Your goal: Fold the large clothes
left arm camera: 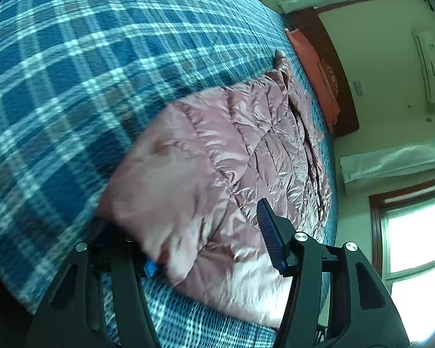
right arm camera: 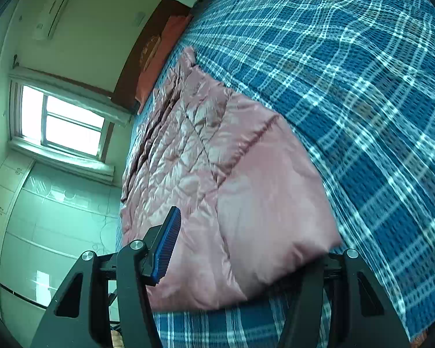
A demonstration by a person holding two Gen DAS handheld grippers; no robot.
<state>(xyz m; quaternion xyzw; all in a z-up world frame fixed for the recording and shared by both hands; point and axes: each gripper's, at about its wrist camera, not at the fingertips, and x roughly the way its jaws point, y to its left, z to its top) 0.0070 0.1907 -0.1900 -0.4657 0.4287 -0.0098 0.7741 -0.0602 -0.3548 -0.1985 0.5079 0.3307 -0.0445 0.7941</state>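
From my left wrist camera, the pink quilted down jacket [left arm camera: 217, 174] fills the middle and lower centre of the frame, lying on the blue plaid bedspread [left arm camera: 72, 87]. Its near end is doubled up toward me, and that smooth panel sits between the fingers of my left gripper [left arm camera: 208, 249]. The right-hand ribbed pad stands clear above the cloth at lower right; the left-hand pad is mostly buried under the fabric at lower left. The jaws stand part-way spread with the jacket's edge between them, but I cannot tell whether they are actually pinching it. An orange pillow [left arm camera: 313, 66] lies against the dark headboard at upper right.

From my right wrist camera, the same jacket [right arm camera: 217, 179] runs from the upper centre down to the lower centre, its near corner bulging over the right-hand finger of my right gripper [right arm camera: 246, 258]. The left-hand blue pad is bare and apart from the cloth. Again half spread, fabric between, grip unclear. The window [right arm camera: 61, 121] is at the left.

My judgement: the fold is early to midway. The body lies roughly flat and lengthwise, and the hem end appears lifted for a fold toward the collar. That fold is not laid down yet, and any further halving and smoothing remains.
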